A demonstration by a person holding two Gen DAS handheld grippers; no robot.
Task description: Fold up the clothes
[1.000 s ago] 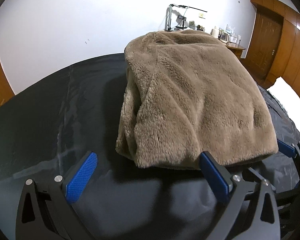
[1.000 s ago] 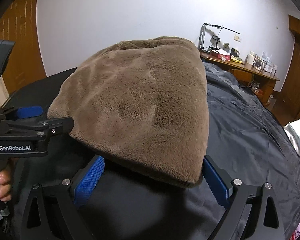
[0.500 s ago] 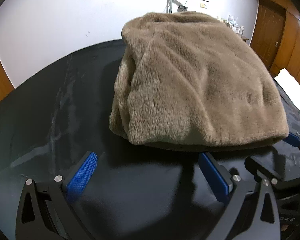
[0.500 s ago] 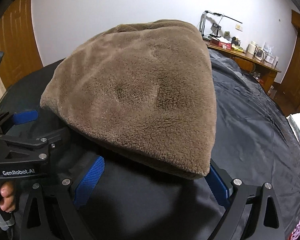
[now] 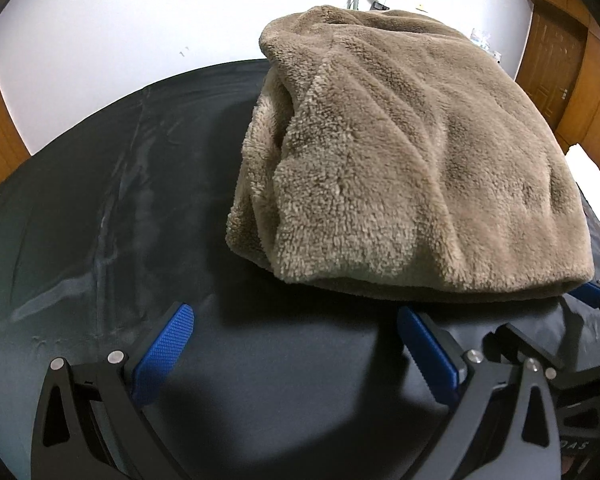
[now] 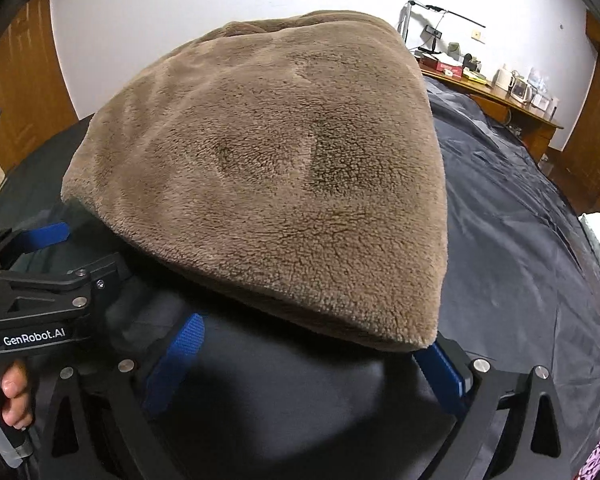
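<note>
Nearest, both hand-held grippers, left (image 5: 292, 336) and right (image 6: 312, 346), stood spread wide and grasping nothing, just short of the brown fleece garment (image 5: 416, 160). Beyond them it lay bundled on the black sheet (image 5: 100, 184). Sliding both under its near edge together would likely keep the fold square.

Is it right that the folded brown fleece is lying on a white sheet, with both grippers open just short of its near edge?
Not quite: the sheet is black, not white, as the left wrist view shows. The brown fleece does lie folded on it, with the left gripper and right gripper open at its near edge.
</note>
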